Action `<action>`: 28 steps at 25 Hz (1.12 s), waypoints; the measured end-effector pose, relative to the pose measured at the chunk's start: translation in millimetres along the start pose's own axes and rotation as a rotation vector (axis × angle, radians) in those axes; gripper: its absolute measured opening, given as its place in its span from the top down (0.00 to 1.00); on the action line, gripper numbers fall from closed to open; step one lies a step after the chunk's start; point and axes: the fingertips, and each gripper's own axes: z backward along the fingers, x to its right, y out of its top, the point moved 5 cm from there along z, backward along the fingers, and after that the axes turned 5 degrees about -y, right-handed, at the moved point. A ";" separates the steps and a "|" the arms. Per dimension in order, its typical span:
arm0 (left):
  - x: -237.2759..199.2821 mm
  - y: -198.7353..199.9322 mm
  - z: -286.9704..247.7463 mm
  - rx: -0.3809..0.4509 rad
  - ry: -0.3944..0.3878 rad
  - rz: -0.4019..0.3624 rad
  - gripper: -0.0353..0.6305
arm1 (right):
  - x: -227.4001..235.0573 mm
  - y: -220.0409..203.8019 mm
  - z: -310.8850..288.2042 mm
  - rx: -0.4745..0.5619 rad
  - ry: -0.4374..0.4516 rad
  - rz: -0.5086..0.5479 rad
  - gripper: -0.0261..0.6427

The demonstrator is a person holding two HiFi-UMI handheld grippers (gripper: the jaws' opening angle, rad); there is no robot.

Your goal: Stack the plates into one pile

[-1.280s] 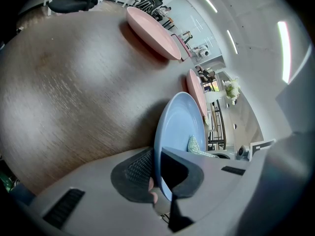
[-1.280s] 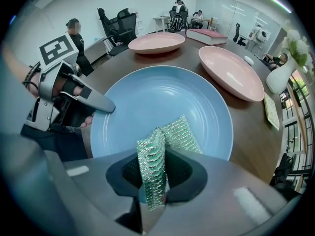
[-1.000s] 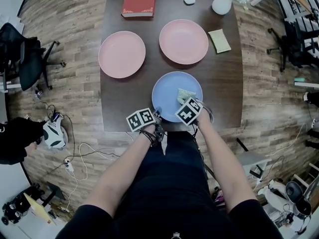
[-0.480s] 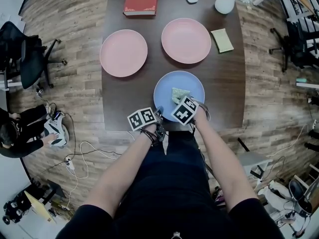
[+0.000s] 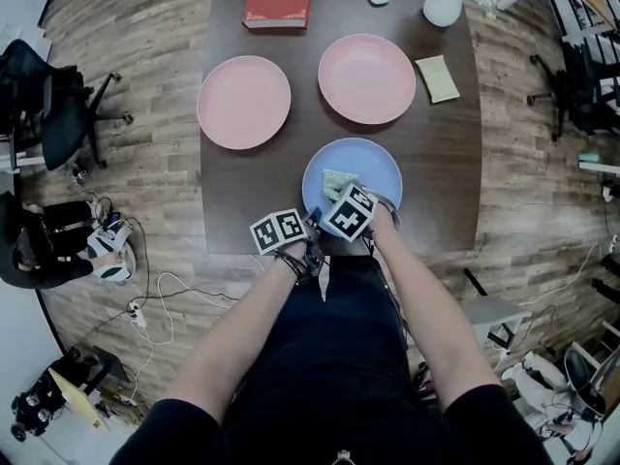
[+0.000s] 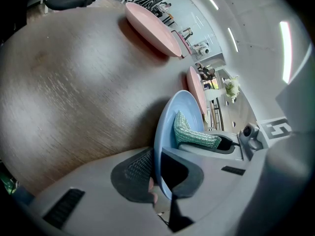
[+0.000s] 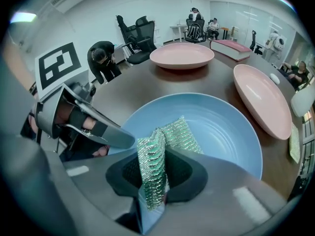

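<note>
Gripping the blue plate [image 5: 376, 163] by its near rim at the bench [image 5: 250, 187] edge, the left gripper [image 6: 156, 175] is clenched; green cloth [image 7: 176, 132] is pinched in the right gripper [image 7: 153, 178]. The plate could be levered off by tugging.

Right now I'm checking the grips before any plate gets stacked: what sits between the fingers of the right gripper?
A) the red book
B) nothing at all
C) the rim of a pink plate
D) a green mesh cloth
D: the right gripper view shows the right gripper with its fingers pinching a green mesh cloth that stands folded over the blue plate.
</note>
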 end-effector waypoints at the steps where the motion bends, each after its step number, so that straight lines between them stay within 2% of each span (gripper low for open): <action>1: -0.2 -0.1 0.0 -0.002 -0.001 0.000 0.93 | -1.0 2.2 -0.7 0.003 0.007 0.001 0.84; 10: 0.7 0.0 0.4 -0.015 -0.010 0.002 0.93 | -6.9 21.0 -3.0 0.056 0.085 0.009 0.84; 16: 0.7 0.7 0.6 -0.030 -0.026 -0.009 0.93 | -5.3 24.3 -5.0 0.122 0.139 -0.041 0.84; 22: 0.1 0.9 0.4 -0.036 -0.025 -0.013 0.93 | -2.2 25.2 -2.9 0.173 0.175 -0.105 0.84; 28: 0.4 -0.5 -0.8 -0.035 -0.023 -0.007 0.92 | -4.8 27.8 -3.6 0.178 0.170 -0.090 0.84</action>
